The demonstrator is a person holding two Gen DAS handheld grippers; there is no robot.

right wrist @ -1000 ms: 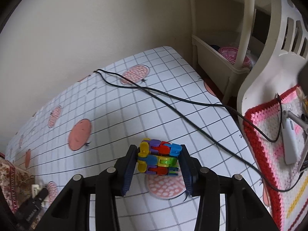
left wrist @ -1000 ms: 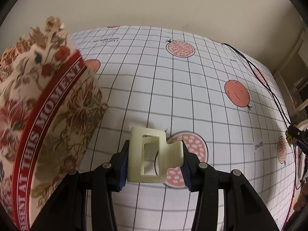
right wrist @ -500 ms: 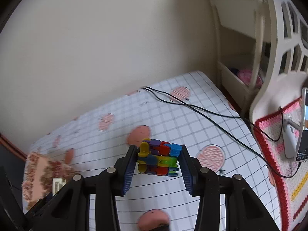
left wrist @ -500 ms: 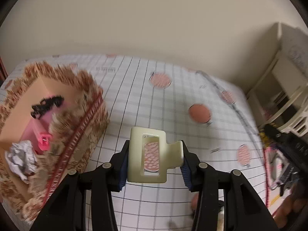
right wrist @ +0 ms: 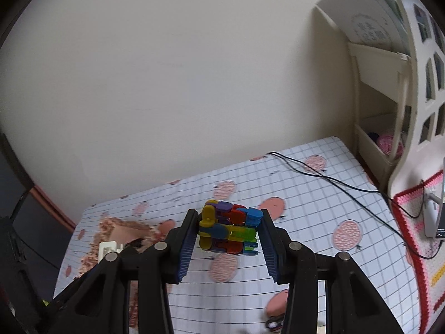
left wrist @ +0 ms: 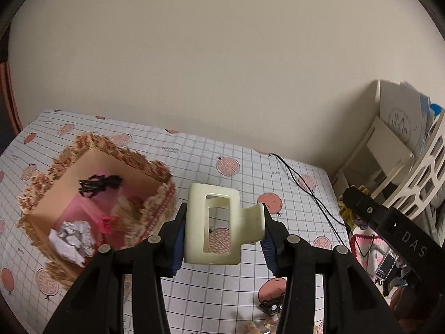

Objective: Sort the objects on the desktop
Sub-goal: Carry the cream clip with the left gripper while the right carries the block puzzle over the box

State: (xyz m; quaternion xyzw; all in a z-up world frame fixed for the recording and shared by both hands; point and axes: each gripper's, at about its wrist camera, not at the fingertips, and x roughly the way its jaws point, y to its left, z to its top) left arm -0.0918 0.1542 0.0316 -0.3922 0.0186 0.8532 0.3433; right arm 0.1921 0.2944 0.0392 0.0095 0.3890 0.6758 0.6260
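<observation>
My left gripper [left wrist: 222, 231] is shut on a cream hair claw clip [left wrist: 217, 222], held well above the table. To its left stands a floral box [left wrist: 164, 183] that holds a black clip [left wrist: 98, 185], a pink item [left wrist: 105, 222] and crumpled paper [left wrist: 72, 239]. My right gripper [right wrist: 228, 231] is shut on a multicoloured block toy [right wrist: 230, 229], also lifted off the table. The floral box [right wrist: 119, 228] shows at the left in the right wrist view, with the cream clip [right wrist: 108, 249] and left gripper in front of it. The right gripper's body [left wrist: 389, 231] appears at the right of the left wrist view.
A gridded tablecloth with peach prints [left wrist: 250, 183] covers the table. A black cable [right wrist: 333, 181] runs across it towards a white shelf unit [right wrist: 389, 111] at the right. A crocheted mat [right wrist: 425, 250] lies at the right edge. Small items [left wrist: 271, 306] lie near the front edge.
Both grippers have risen and tilted up, each keeping its object. The table now looks farther below, the floral box's inside has come into view, and more wall shows.
</observation>
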